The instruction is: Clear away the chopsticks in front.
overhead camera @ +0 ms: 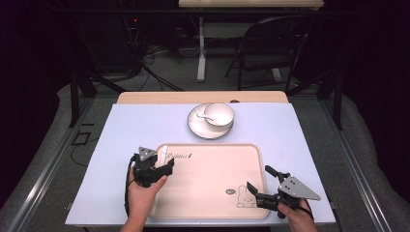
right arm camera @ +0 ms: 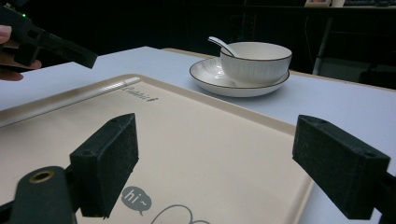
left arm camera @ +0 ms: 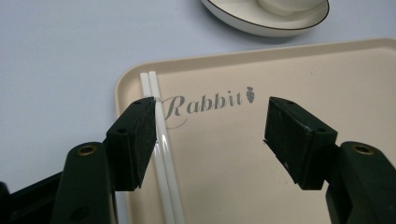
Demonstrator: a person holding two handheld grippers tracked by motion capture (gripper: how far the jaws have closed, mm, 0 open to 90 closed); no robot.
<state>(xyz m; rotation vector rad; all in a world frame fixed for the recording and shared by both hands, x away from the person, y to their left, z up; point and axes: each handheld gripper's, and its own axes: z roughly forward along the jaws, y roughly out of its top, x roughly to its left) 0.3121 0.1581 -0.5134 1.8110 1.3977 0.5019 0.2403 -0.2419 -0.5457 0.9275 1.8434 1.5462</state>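
A beige tray (overhead camera: pixel 212 174) printed "Rabbit" lies at the table's front. Two white chopsticks (left arm camera: pixel 166 177) lie side by side along its left edge, also visible as a pale strip (right arm camera: pixel 107 87). My left gripper (overhead camera: pixel 164 166) hovers over that edge, open (left arm camera: pixel 210 105). The chopsticks pass just under its left jaw and nothing is pressed between the pads. My right gripper (overhead camera: pixel 258 177) rests at the tray's front right corner, open and empty (right arm camera: pixel 215 135), over the rabbit drawing. A white bowl (overhead camera: pixel 220 113) with a spoon (overhead camera: pixel 205 117) stands on a plate (overhead camera: pixel 208 128) beyond the tray.
The pale blue table top (overhead camera: pixel 135 125) has bare room to the left and right of the plate. Behind the table, on the floor, stand a chair (overhead camera: pixel 270 43), a desk leg and cables.
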